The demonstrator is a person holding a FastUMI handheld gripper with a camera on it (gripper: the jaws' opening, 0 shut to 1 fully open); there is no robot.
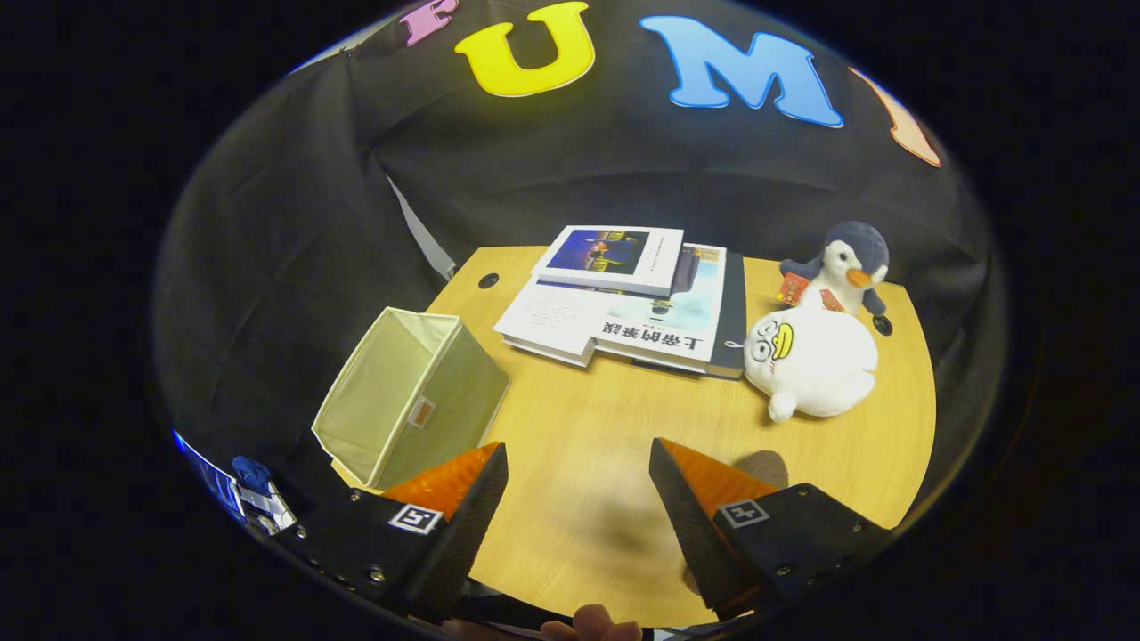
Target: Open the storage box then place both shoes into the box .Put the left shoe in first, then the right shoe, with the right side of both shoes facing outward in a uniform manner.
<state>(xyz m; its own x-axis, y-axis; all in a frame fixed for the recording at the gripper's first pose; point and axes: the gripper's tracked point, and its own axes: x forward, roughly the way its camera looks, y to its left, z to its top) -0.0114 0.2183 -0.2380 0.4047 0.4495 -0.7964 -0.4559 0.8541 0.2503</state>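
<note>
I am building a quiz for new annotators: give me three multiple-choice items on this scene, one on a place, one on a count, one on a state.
1. Where is the storage box?
A. beside the left finger, at the table edge
B. on the books
C. behind the penguin

2. How many plush toys are on the table?
A. one
B. two
C. four

3. How is the gripper?
A. shut on a book
B. shut on nothing
C. open, holding nothing

Answers:
1 A, the box sits just ahead of the left finger.
2 B, a white duck toy and a penguin.
3 C, bare table shows between the fingers.
</note>
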